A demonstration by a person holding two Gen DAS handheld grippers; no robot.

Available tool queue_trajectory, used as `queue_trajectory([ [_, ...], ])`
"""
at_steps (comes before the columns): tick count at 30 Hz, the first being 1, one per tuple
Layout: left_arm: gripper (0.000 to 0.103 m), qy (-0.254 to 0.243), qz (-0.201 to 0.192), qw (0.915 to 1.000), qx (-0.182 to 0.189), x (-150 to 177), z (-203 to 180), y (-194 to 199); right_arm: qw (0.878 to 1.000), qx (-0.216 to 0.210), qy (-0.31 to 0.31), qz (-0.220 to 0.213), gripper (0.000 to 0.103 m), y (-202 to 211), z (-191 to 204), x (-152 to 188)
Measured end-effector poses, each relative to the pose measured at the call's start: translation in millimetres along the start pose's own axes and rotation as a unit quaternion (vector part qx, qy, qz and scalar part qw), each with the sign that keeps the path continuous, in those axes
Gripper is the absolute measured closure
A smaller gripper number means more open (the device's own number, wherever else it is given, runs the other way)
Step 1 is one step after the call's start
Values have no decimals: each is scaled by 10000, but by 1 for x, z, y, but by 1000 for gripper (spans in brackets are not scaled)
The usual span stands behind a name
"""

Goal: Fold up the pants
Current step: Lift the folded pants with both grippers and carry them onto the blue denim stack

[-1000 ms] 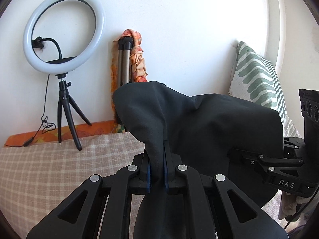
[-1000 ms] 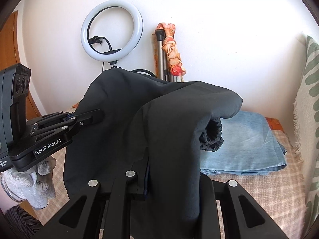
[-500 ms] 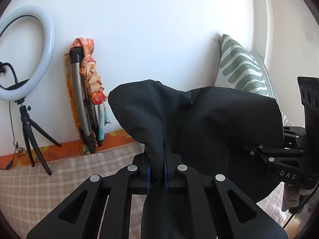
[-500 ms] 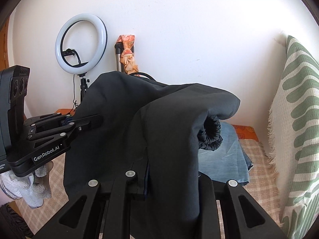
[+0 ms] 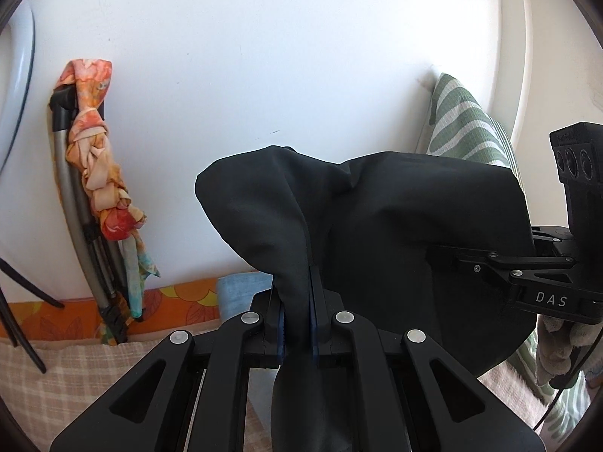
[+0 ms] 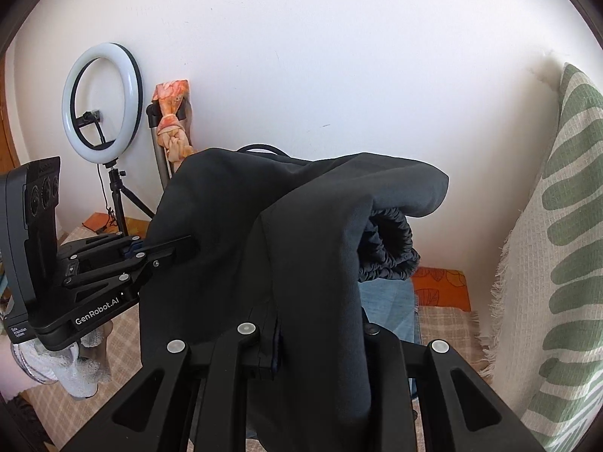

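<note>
While both tools were up off the bed (image 6: pixel 444 320), my left gripper (image 5: pixel 297 324) was pinched on the black pants (image 5: pixel 377 226); my right gripper (image 6: pixel 279 342) seemed clamped on them too, its far finger hidden by cloth. Folded jeans (image 6: pixel 388 309) lay behind, near the striped pillow (image 6: pixel 557 263).
</note>
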State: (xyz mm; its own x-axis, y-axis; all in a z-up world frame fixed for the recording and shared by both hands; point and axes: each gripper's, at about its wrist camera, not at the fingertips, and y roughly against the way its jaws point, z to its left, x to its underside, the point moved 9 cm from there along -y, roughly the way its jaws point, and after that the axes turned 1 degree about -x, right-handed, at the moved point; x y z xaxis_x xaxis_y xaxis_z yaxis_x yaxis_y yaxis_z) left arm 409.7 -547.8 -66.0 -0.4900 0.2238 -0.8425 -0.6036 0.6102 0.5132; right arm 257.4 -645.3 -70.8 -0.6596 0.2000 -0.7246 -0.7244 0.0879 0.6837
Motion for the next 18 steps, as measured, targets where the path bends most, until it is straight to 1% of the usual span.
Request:
queue_trajectory([
  [3, 95, 126, 105, 9999, 41, 0, 6, -24, 9999, 2, -53, 142, 83, -22, -16, -1],
  [6, 95, 123, 207, 9997, -38, 4, 11, -45, 9992, -89, -249, 299, 83, -47, -33, 3],
  [11, 95, 238, 487, 9985, -106, 20, 25, -77, 9970, -125, -486, 596, 83, -88, -52, 21],
  [14, 95, 209, 610, 9977, -201, 29, 30, -91, 9958, -57, -510, 761, 82, -105, -59, 33],
  [16, 95, 210, 647, 9974, -253, 33, 32, -95, 9952, 7, -551, 811, 81, -113, -66, 36],
  [18, 95, 233, 720, 9967, -284, 36, 34, -99, 9944, 113, -622, 847, 75, -116, -73, 39],
])
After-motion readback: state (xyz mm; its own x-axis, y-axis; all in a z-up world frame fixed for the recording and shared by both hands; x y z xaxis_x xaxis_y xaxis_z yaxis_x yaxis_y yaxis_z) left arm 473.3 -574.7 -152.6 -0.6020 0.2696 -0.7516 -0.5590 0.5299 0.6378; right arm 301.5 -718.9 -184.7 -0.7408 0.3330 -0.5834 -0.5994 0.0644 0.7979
